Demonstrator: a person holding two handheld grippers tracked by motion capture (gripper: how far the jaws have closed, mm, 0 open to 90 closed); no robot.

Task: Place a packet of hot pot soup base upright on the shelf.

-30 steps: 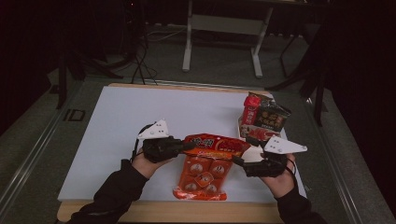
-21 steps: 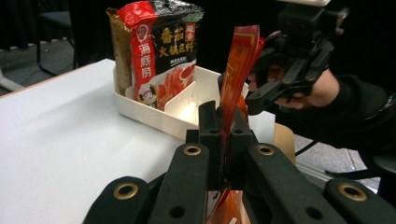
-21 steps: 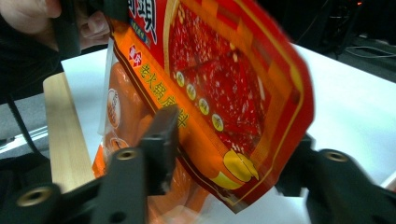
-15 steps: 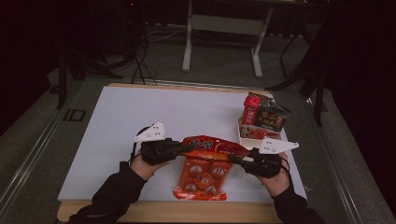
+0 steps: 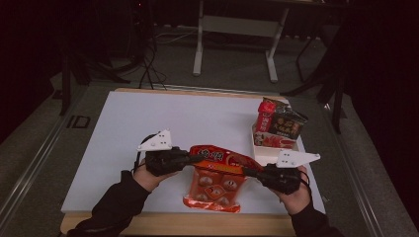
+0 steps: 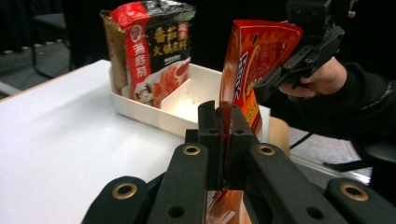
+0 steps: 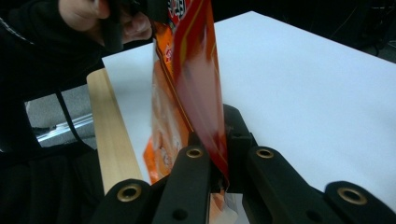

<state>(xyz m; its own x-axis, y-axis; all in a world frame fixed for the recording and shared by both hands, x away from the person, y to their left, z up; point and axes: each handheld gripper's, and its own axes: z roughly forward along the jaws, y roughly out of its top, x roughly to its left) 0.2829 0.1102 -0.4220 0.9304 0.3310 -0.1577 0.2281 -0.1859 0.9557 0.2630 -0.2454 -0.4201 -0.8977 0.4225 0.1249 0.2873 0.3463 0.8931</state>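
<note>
Right gripper (image 5: 250, 172): jaws have just been closing and now pinch the right end of the top seam of the flat orange-red plastic snack pouch (image 5: 216, 177). A second ago those jaws stood wide beside that corner; the gripper has since edged in onto it.

Left gripper (image 5: 194, 157): jaws clenched on the left end of the same seam, no change.

Reading: pouch is now held at both top corners, so a two-handed lift or carry looks ready to start. Likely goal is the white divided plastic tray (image 5: 269, 150) at far right, though that is a guess.

Pouch location: near edge of the white desk (image 5: 108, 148), centre, top seam raised between the grippers, lower part draped toward the wooden front edge.

High view: gives the layout, with both hands, the pouch's span and the tray well to the right with upright red-and-black noodle packets (image 5: 279, 124) in it.

Left gripper view: shows the foil seam squeezed between its jaws, an empty tray compartment (image 6: 187, 103), and the right gripper biting the far corner.

Right gripper view: seam clamped edge-on; pouch hangs slack, its lower part toward the wooden strip (image 7: 109, 140).
</note>
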